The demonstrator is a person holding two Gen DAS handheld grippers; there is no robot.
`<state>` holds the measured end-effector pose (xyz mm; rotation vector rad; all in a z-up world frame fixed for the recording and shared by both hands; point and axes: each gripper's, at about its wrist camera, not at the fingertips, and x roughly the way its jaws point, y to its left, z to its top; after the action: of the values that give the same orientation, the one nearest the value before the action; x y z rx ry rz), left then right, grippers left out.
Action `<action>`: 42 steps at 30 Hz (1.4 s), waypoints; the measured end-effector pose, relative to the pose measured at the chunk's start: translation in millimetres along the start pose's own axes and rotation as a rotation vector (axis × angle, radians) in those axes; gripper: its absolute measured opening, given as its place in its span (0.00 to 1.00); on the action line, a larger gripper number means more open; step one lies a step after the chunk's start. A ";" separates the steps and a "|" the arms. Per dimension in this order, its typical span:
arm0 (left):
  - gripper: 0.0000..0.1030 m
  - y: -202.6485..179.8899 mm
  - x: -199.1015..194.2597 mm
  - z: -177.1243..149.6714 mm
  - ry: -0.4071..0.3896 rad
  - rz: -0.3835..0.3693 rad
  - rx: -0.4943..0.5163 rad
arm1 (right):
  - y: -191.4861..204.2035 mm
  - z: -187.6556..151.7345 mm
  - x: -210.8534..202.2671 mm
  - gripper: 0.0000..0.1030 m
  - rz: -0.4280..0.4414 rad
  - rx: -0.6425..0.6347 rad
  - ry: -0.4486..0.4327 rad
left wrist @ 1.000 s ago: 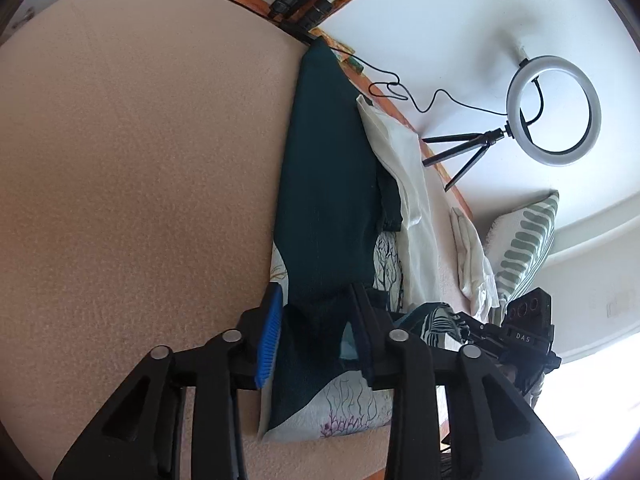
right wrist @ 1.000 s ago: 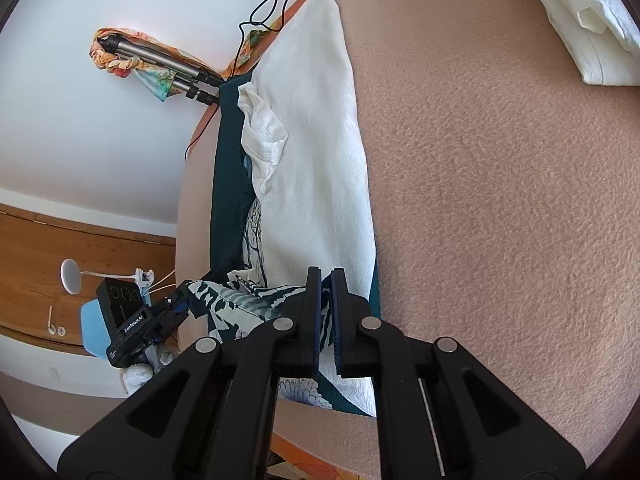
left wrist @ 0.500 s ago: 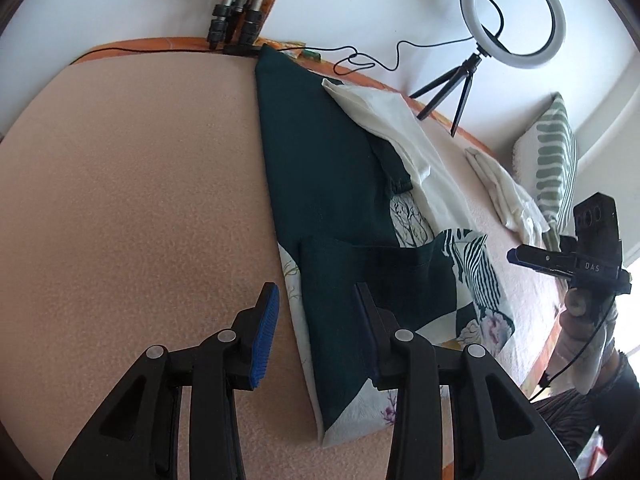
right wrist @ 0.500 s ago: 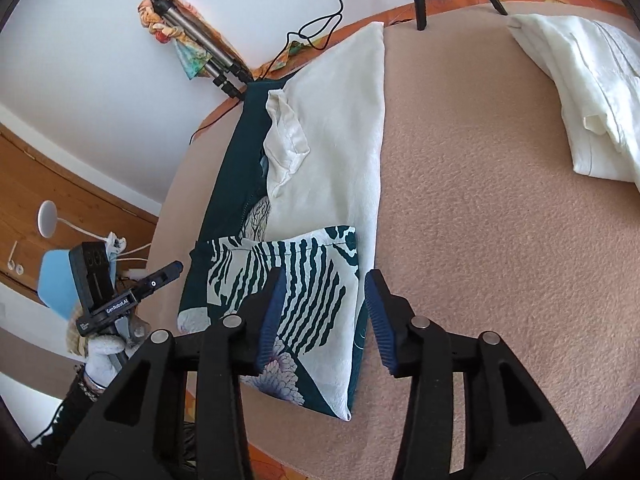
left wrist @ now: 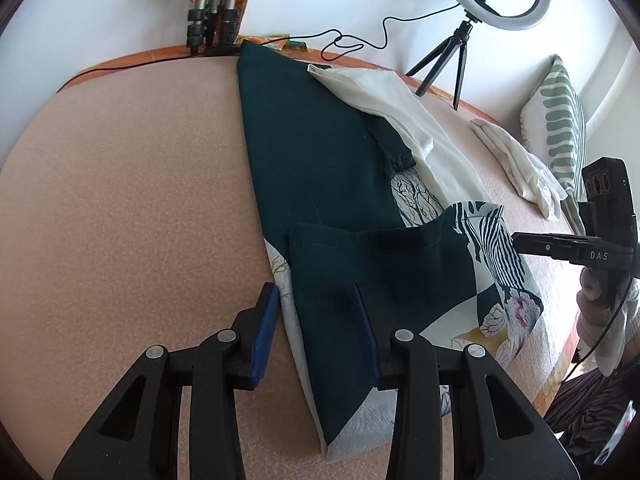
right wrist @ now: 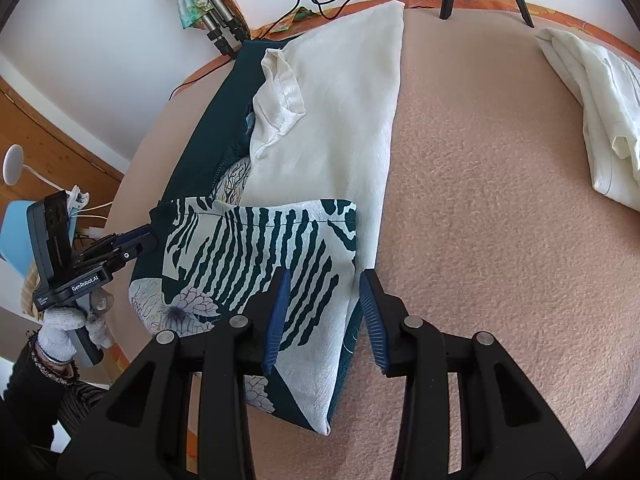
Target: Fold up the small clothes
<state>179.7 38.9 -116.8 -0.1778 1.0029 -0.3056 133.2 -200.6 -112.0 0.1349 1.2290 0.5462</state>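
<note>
Right wrist view: both claws (right wrist: pixel 323 312) (left wrist: pixel 316 322) parted, empty above folded garment (right wrist: pixel 256 264)

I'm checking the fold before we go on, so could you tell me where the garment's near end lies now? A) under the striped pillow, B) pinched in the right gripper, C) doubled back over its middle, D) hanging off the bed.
C: the garment's near end lies flat, doubled over its middle, its hem running straight across, and the right gripper stands open above it, pressing nothing.
</note>
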 end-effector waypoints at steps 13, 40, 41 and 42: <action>0.35 -15.9 -5.0 2.1 -0.050 0.069 0.064 | 14.2 -1.7 -1.9 0.29 -0.082 -0.075 -0.038; 0.02 6.0 -4.8 0.7 -0.098 0.080 -0.017 | 20.5 3.0 -1.3 0.03 -0.197 -0.111 -0.080; 0.02 9.2 -2.2 0.4 -0.085 0.064 -0.034 | 20.3 4.0 -0.6 0.03 -0.189 -0.113 -0.074; 0.02 10.9 -0.4 0.3 -0.075 0.067 -0.042 | 19.5 4.8 2.1 0.03 -0.178 -0.109 -0.053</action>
<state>181.6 49.3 -119.4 -0.1924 0.9394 -0.2150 131.8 -181.8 -104.6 -0.0514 1.1439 0.4501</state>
